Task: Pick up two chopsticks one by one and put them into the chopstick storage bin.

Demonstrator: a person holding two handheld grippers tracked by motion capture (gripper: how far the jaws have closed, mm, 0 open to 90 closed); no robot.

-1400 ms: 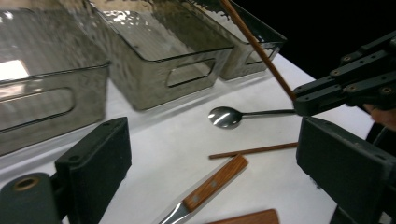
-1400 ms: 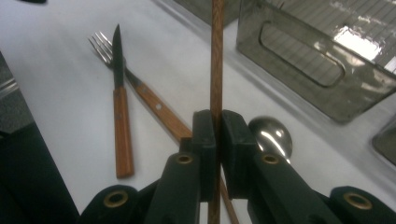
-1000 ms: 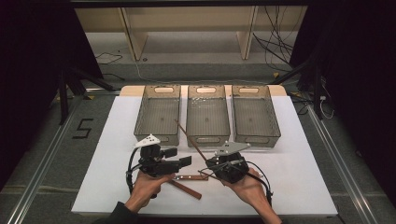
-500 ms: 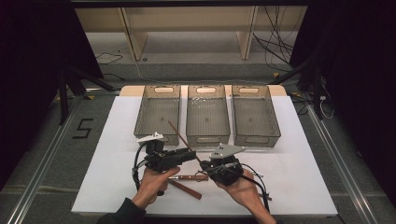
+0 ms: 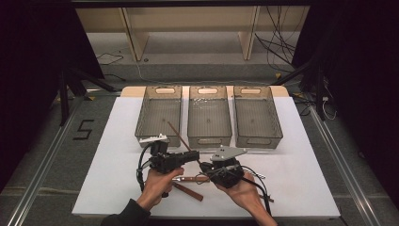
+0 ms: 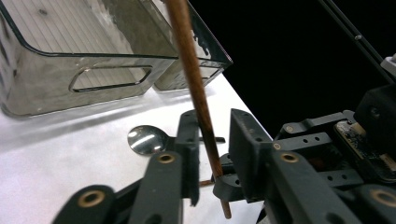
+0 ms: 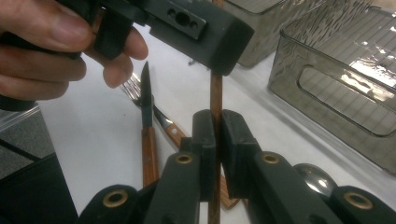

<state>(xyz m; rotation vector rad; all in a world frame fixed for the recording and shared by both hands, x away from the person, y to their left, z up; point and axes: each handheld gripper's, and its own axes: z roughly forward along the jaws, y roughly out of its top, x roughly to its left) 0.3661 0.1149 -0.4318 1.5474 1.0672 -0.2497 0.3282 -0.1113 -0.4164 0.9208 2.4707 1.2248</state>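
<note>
Both hands shifted left since earlier frame; chopstick (image 5: 179,137) now steeper.
Right gripper (image 7: 216,133) pinches chopstick; left gripper (image 6: 212,140) jaws just closing around it, not yet pressing.

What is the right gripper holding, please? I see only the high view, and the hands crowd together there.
Observer: The right gripper is shut on a thin brown stick, clamped between its pads.
Operator: Has the left one gripped it too?
Observer: Not fully: the left gripper has just been closing with the stick between its jaws, but a gap shows beside one pad.
Operator: Anything else nearby?
Observer: A spoon lies on the table just beyond the left jaws.
</note>
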